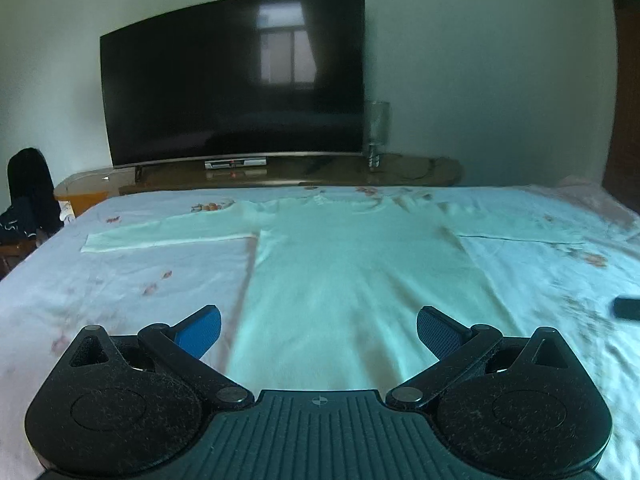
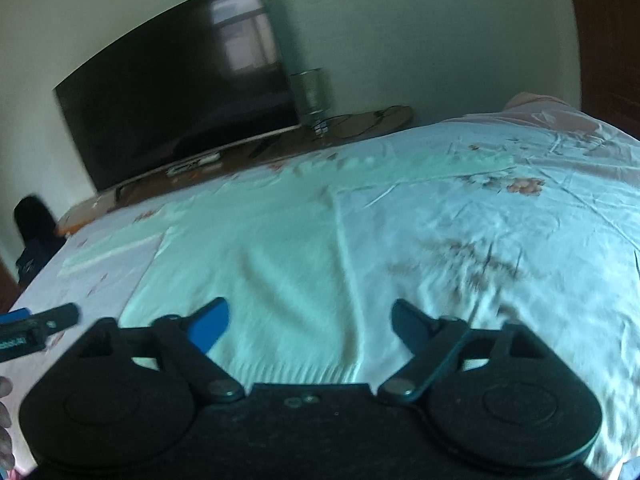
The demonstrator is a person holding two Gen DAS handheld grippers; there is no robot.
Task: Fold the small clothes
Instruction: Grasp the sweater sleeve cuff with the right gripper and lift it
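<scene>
Cloth fills the left wrist view: a pale long-sleeved top lies spread flat on the bed, its neck toward the far edge and both sleeves stretched straight out to the sides. The bed wears a light sheet printed with faint flowers. The left gripper hangs above the hem end of the top, its jaws spread wide with nothing between them; the blue pads stand one over the top's left edge and one over its right part, and neither presses on the fabric. Beyond the bed a large dark television stands on a low wooden cabinet, with a clear glass vase at its right end. A small dark object rests on the sheet at the right edge, too blurred to name. A dark bundle sits at the far left.

From the right wrist view, tilted and blurred, the same top shows its right side edge and lower hem running under the right gripper. Its jaws stand apart, clear of the cloth, with the hem corner lying below the gap between them. The tip of the left gripper enters at the left edge, above the sheet. The television and vase stand behind.
</scene>
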